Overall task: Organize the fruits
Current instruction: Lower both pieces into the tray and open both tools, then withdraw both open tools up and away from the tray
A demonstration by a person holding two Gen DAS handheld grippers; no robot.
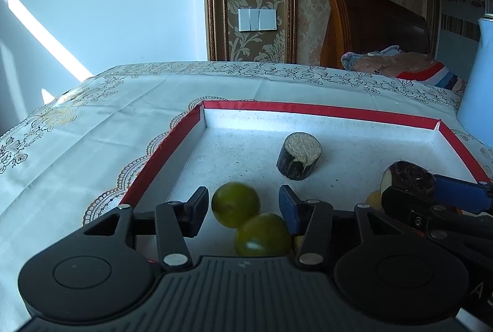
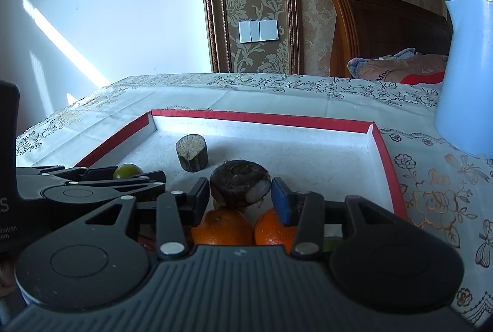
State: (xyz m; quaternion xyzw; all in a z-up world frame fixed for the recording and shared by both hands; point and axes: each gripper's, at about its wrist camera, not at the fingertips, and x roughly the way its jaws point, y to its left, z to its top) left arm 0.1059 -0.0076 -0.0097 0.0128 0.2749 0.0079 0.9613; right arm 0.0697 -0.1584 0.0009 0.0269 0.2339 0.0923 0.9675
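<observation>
In the red-rimmed tray point(image 1: 160, 165), the right gripper point(image 2: 240, 193) clasps a dark stub point(image 2: 238, 185).

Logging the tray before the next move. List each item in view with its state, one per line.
left gripper: fingers open, green fruit loose between them
right gripper: fingers shut on dark chunk
cut stalk piece: standing on end in red-rimmed tray
oranges: resting under the right gripper
</observation>
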